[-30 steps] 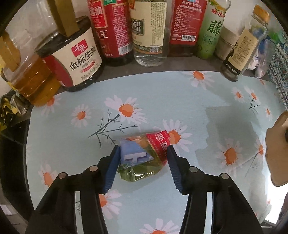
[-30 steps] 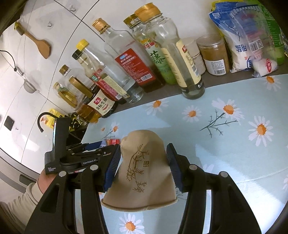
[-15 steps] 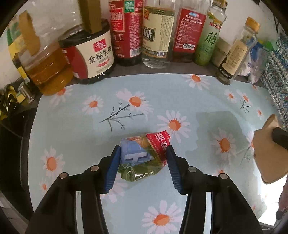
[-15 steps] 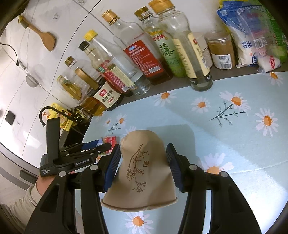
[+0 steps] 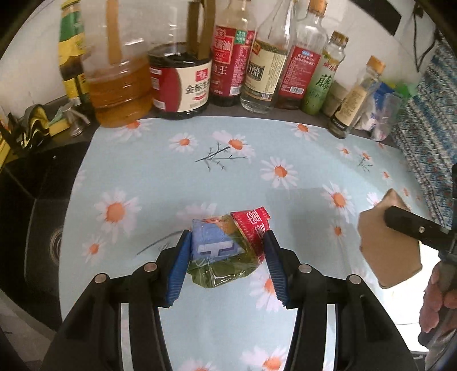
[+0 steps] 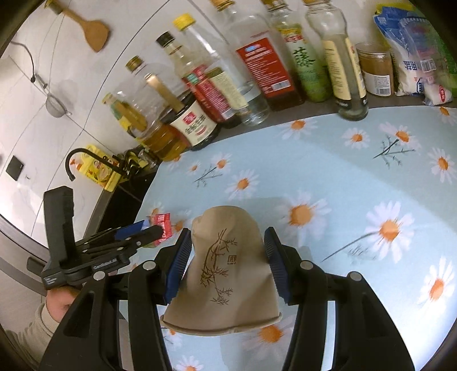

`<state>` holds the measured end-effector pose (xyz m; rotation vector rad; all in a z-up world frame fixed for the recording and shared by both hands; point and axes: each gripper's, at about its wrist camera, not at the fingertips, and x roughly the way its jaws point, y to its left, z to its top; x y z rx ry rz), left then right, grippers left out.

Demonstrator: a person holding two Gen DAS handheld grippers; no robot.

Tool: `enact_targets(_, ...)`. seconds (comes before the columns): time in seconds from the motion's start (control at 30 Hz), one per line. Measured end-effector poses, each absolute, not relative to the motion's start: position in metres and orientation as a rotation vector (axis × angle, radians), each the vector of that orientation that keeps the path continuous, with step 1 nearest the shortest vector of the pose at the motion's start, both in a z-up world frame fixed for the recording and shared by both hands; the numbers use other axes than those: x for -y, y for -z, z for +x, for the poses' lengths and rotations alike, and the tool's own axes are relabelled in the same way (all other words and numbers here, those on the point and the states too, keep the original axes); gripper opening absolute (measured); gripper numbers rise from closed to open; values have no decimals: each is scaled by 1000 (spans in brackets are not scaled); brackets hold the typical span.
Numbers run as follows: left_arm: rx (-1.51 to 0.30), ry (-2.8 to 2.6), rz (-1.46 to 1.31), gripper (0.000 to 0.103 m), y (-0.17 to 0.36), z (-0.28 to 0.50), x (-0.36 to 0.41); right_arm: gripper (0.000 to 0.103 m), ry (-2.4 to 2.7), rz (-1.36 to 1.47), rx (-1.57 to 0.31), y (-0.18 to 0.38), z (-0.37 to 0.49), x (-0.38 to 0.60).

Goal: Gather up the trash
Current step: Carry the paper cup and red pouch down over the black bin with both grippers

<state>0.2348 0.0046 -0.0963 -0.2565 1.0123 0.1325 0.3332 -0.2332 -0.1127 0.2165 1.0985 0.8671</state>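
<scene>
My left gripper [image 5: 227, 251] has its blue pads clamped on a crumpled bundle of wrappers [image 5: 228, 245], a blue-and-white pack, a red one with white characters and some green clear film squashed together. It looks held just above the daisy tablecloth [image 5: 160, 177], though I can't tell for sure that it's off the surface. My right gripper [image 6: 227, 256] is closed on both sides of a tan paper cup [image 6: 227, 274] with a brown bamboo sketch on it, tipped with the open rim toward the camera. From the left camera that cup sits off to the right, well apart from the wrappers. In the right view the left gripper is down at the left edge of the cloth, red wrapper poking out past its tips. Further back there's a row of sauce and oil bottles [image 5: 257, 57] along the wall, a black sink [image 5: 37, 217] to the left, and a wooden spatula [image 6: 85, 27] hanging on the tiles.
</scene>
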Motion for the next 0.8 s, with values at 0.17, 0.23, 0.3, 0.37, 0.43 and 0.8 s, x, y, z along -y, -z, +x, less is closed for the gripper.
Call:
enact_targets(0.17, -959, -97, -287, 49, 82, 196, -20, 53, -826, 231, -1087, 103, 298, 221)
enact_targets(0.23, -945, -76, -293, 49, 78, 185, -22, 53, -807, 231, -1078, 99, 287, 219)
enact_targets(0.3, -927, -51, -284, 49, 71, 169, -24, 53, -790, 237, -1075, 94, 273, 217)
enact_targets(0.37, -914, -35, -278, 49, 67, 157, -26, 53, -774, 239, -1070, 91, 260, 214)
enact_targets(0.43, -900, -12, -275, 49, 63, 142, -30, 53, -756, 234, -1062, 88, 245, 210)
enact_targets(0.8, -898, 97, -274, 49, 69, 71, -44, 53, -693, 258, -1061, 88, 157, 193)
